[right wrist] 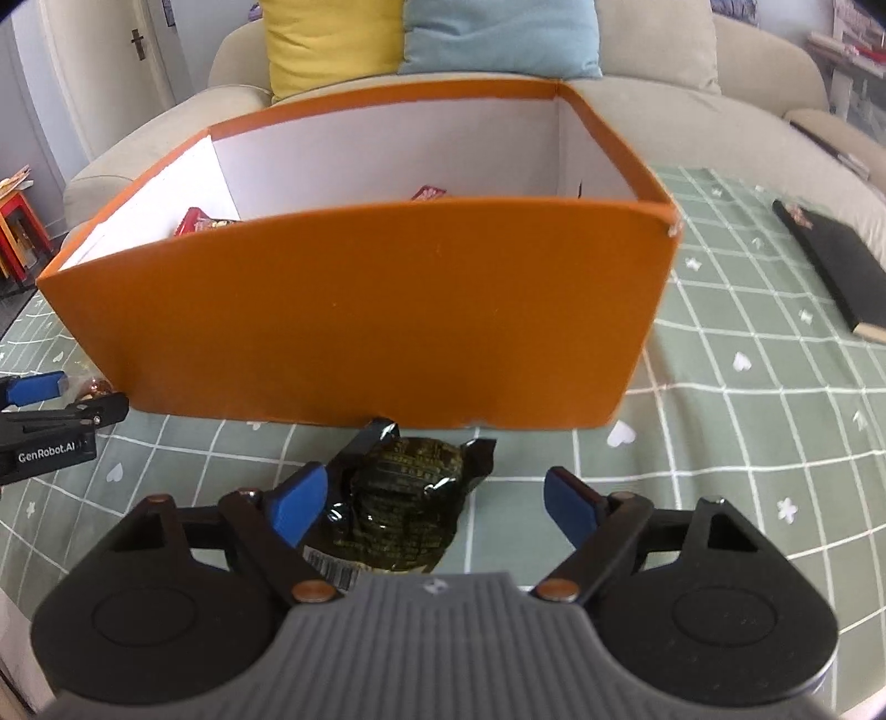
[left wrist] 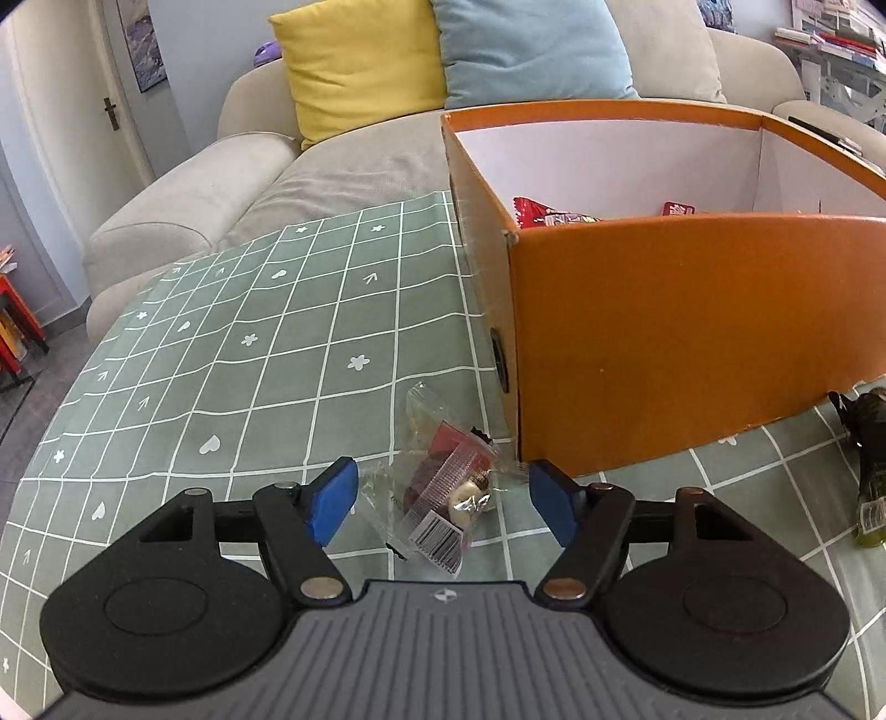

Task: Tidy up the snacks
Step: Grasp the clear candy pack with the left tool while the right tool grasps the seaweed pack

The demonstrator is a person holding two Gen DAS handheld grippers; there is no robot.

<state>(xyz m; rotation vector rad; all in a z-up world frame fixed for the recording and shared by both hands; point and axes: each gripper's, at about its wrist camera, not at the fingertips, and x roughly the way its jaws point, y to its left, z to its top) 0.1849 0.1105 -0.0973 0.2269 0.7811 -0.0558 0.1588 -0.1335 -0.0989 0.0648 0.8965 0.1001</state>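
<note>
An orange box (left wrist: 664,332) with white inside stands on the green checked cloth and holds red snack packets (left wrist: 548,216). My left gripper (left wrist: 443,498) is open, its blue pads on either side of a clear snack packet (left wrist: 443,487) lying by the box's near left corner. My right gripper (right wrist: 437,504) is open around a dark green-black snack packet (right wrist: 404,498) lying in front of the box (right wrist: 387,310). That dark packet also shows at the right edge of the left wrist view (left wrist: 864,459). The left gripper's finger shows in the right wrist view (right wrist: 39,387).
A black notebook (right wrist: 830,266) lies on the cloth at the right. A beige sofa (left wrist: 249,183) with a yellow cushion (left wrist: 354,61) and a blue cushion (left wrist: 531,50) stands behind the table. A red stool (left wrist: 16,321) stands on the floor at the left.
</note>
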